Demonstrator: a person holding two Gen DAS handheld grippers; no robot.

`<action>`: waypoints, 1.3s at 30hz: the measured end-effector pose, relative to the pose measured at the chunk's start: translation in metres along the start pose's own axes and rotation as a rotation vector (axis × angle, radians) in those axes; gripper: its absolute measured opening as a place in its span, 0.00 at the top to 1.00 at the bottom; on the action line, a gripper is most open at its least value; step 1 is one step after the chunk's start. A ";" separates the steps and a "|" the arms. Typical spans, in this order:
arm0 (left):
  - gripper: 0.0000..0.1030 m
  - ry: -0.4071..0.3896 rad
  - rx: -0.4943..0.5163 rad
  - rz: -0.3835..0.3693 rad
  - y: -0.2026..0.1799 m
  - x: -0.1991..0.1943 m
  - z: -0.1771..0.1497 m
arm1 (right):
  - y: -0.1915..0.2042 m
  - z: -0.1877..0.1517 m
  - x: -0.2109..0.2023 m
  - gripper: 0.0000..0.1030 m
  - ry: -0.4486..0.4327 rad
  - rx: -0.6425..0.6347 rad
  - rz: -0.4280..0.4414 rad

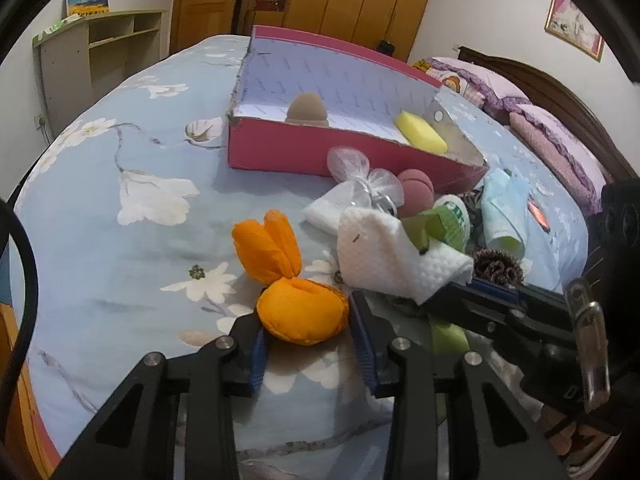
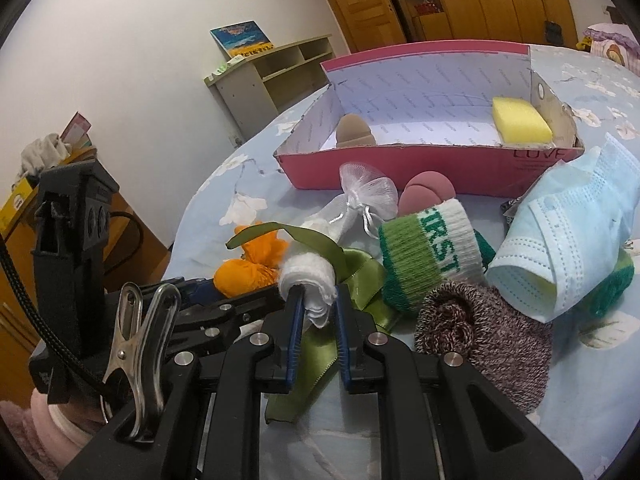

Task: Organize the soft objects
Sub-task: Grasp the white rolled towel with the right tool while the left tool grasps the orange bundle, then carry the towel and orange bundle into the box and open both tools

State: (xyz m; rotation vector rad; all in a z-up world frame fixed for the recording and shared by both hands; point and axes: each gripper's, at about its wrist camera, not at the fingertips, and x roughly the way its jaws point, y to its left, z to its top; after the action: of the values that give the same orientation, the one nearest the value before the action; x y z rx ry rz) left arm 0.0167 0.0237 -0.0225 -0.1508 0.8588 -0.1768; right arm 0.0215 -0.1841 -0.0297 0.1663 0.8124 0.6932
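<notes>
Left gripper [image 1: 306, 334] had narrowed onto the orange fabric pouch [image 1: 300, 312], blue pads against both flanks of its round body, its two ears pointing toward the pink box [image 1: 276, 148]; the pouch sat on the blue floral bed sheet [image 1: 120, 248], well in front of the box. Right gripper [image 2: 316, 300] was clamped nearly closed on a white textured cloth [image 2: 310, 280], which in the left view stood bunched up just right of the pouch, nearer to the box than the pouch. Inside the box: a tan sponge [image 2: 354, 132] at its left end and a yellow sponge [image 2: 520, 120] at its right end, well apart. Against the box's front wall lay a pink sponge [image 2: 428, 192] and a white mesh bag [image 2: 366, 188], side by side. In front of those, farther from the box: a green-and-white knit cuff [image 2: 420, 256], a green ribbon [image 2: 352, 268] running under the right gripper, a mottled brown knit piece [image 2: 480, 332], and a light-blue face mask [image 2: 560, 240] off the box's right front corner.
</notes>
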 end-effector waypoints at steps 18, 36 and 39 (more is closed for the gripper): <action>0.64 -0.147 -0.002 0.049 0.013 -0.053 0.007 | 0.036 0.011 -0.036 0.85 -0.099 -0.091 0.053; 0.64 -0.180 0.056 0.017 -0.009 -0.053 0.050 | 0.017 0.044 -0.066 0.85 -0.171 -0.097 -0.035; 0.64 -0.182 0.066 0.008 -0.013 -0.050 0.061 | 0.011 0.050 -0.068 0.85 -0.173 -0.085 -0.037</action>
State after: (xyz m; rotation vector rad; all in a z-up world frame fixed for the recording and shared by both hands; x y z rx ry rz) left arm 0.0304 0.0250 0.0565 -0.1006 0.6711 -0.1811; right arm 0.0192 -0.2126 0.0503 0.1315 0.6178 0.6672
